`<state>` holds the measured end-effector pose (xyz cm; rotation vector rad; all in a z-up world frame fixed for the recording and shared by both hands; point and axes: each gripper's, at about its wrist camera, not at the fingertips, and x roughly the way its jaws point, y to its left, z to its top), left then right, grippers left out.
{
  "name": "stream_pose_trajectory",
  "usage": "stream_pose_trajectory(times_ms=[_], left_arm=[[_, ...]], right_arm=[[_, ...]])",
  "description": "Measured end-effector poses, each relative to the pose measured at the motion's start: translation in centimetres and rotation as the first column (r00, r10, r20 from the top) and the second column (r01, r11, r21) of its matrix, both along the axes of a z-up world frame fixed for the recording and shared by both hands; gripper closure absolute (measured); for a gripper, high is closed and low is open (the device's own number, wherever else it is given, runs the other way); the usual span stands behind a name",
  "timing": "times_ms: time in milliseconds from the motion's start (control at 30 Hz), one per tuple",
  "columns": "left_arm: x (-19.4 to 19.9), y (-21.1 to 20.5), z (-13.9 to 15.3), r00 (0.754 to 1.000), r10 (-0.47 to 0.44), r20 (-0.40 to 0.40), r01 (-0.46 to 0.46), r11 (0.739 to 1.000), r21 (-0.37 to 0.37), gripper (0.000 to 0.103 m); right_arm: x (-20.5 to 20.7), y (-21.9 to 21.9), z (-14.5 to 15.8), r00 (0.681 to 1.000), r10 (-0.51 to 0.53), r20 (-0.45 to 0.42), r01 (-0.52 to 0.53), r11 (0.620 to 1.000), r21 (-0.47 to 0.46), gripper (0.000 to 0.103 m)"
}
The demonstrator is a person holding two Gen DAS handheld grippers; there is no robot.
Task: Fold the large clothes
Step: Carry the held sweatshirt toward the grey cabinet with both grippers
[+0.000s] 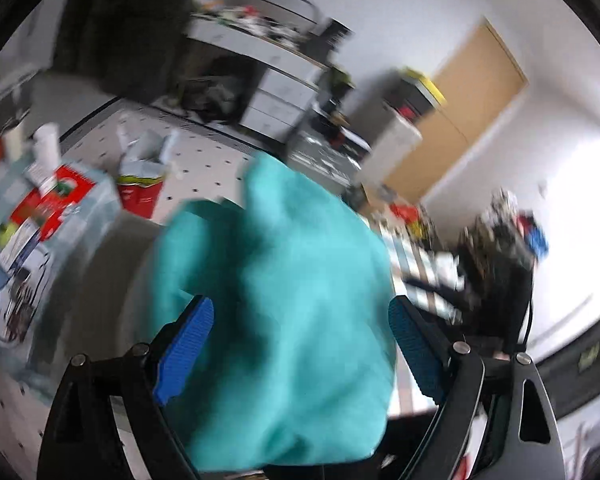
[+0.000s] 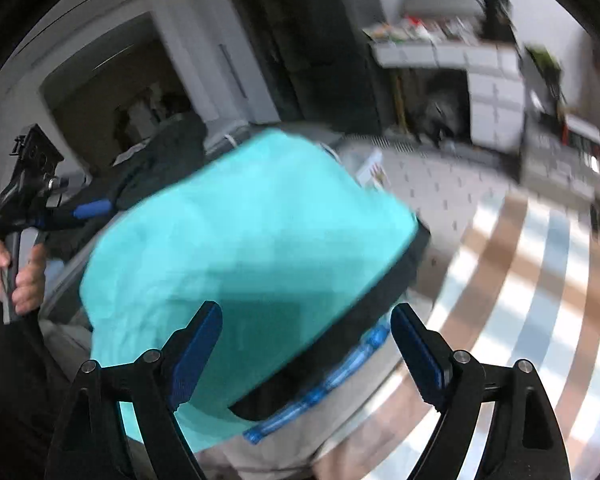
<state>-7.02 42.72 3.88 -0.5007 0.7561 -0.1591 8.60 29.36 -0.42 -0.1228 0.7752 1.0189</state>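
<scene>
The turquoise garment (image 1: 284, 320) lies bunched in front of my left gripper (image 1: 300, 301) and fills the gap between its blue pads (image 1: 188, 344); the pads stand wide apart and do not press on it. In the right wrist view the turquoise garment (image 2: 244, 240) is a folded mound with a black band (image 2: 360, 320) along its near edge. My right gripper (image 2: 306, 307) is open just over that edge, its pads clear of the cloth. At the far left of this view a hand (image 2: 24, 276) holds the left gripper (image 2: 88, 210). Both views are blurred.
Under the garment lie a blue translucent strip (image 2: 332, 380) and grey fabric (image 2: 300, 440). A white dotted table (image 1: 204, 160) carries red boxes (image 1: 140, 196) and clutter (image 1: 40, 200). A striped surface (image 2: 520, 280) spreads to the right. White drawers (image 1: 284, 92) stand behind.
</scene>
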Motion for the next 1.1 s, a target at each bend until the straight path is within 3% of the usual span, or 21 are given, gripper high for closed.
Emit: stream_pose_trajectory(times_ms=[67,167,233,333,367,500,667,733,767,800,867,933,1000,1033,1100], left_arm=[[1.0,-1.4,-1.5,0.999,-0.031,-0.023,0.031,0.999,0.013,0.017],[2.5,-1.8,-4.5,0.997,-0.029,-0.071,0.034,0.997,0.073,0.017],[3.8,-0.3,-6.5,0.994,-0.020,-0.109,0.030,0.996,0.089,0.014],[4.3,5.2,-10.0,0.993,0.031,-0.114,-0.048,0.988,-0.146,0.014],[4.3,6.2,-10.4,0.992,0.035,-0.120,-0.056,0.983,-0.175,0.014],[4.2,7.4,-11.5,0.993,0.049,-0.105,-0.067,0.983,-0.172,0.014],[3.9,7.5,-10.7,0.993,0.060,-0.101,-0.077,0.981,-0.180,0.013],[3.6,6.2,-9.6,0.992,0.064,-0.106,-0.080,0.985,-0.155,0.013],[3.4,5.8,-9.4,0.992,0.063,-0.105,-0.078,0.986,-0.148,0.013],[3.3,5.7,-9.3,0.993,0.066,-0.100,-0.081,0.986,-0.148,0.012],[3.3,5.8,-9.6,0.992,0.077,-0.096,-0.092,0.982,-0.165,0.012],[3.4,6.0,-9.7,0.991,0.085,-0.102,-0.102,0.979,-0.175,0.012],[3.5,6.1,-9.2,0.986,0.100,-0.134,-0.122,0.978,-0.169,0.012],[3.5,6.1,-8.8,0.979,0.120,-0.164,-0.146,0.977,-0.154,0.015],[2.9,5.7,-7.0,0.976,0.099,-0.192,-0.126,0.983,-0.135,0.016]], right_arm=[[-1.0,2.0,0.1,1.000,0.021,0.017,-0.021,0.999,-0.032,0.018],[-1.4,4.2,-0.7,0.999,0.029,0.037,-0.027,0.997,-0.066,0.031],[-0.8,6.0,-1.4,0.999,0.028,0.042,-0.023,0.994,-0.110,0.031],[-1.1,7.6,-0.7,0.998,0.057,0.032,-0.052,0.989,-0.139,0.032],[-1.1,8.3,-0.7,0.997,0.067,0.038,-0.060,0.985,-0.161,0.032],[-1.4,12.2,-0.7,0.992,0.110,0.059,-0.089,0.952,-0.293,0.032],[-0.8,13.0,-0.5,0.989,0.142,0.049,-0.116,0.931,-0.345,0.033],[-1.2,12.6,0.8,0.983,0.166,0.084,-0.125,0.922,-0.366,0.047],[-1.6,12.0,2.2,0.978,0.186,0.093,-0.140,0.918,-0.371,0.065],[-2.2,11.4,3.5,0.975,0.204,0.086,-0.161,0.922,-0.352,0.068],[-4.1,9.4,5.9,0.965,0.254,0.066,-0.229,0.937,-0.263,0.066],[-6.5,8.5,6.7,0.940,0.337,0.044,-0.319,0.920,-0.229,0.066],[-9.3,8.9,5.2,0.913,0.408,0.021,-0.385,0.877,-0.287,0.066],[-10.1,9.9,2.8,0.914,0.407,-0.006,-0.379,0.845,-0.377,0.067],[-10.6,10.5,-0.1,0.924,0.382,-0.012,-0.353,0.842,-0.408,0.066]])
